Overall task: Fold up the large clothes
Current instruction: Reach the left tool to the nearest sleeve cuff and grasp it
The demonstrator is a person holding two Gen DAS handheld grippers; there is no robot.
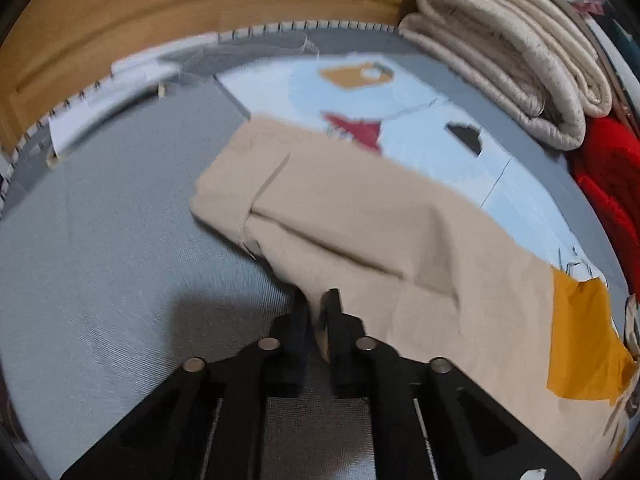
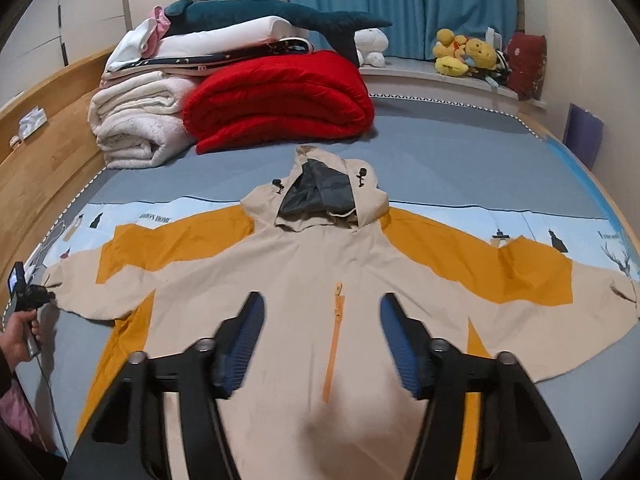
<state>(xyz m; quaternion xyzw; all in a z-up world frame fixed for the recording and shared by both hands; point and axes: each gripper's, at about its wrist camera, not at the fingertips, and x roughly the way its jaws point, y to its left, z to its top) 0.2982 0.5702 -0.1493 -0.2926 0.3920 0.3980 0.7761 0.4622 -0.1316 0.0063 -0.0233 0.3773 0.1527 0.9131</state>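
Now, the scene: a big beige and orange jacket (image 2: 304, 280) lies flat on the bed (image 2: 440, 160), front up, hood at the far end, both sleeves spread out wide to the sides.
Left gripper (image 1: 318, 300): pinched tight on the edge of the left sleeve cuff (image 1: 288, 216). The beige cloth sits right between its black tips.
Right gripper (image 2: 322, 308): released, blue pads wide apart, holding nothing. It hangs over the jacket's chest, with the orange zipper (image 2: 334, 344) in the gap between the pads.
Long way of the sleeve: it runs left to right across the bed, from the pinched cuff toward the body.
Nearer hand: the left one is already on the left sleeve. The right sleeve (image 2: 540, 280) lies off to the right of the right gripper, apart from it.
Likely next: the left sleeve gets pulled in over the chest, I think.
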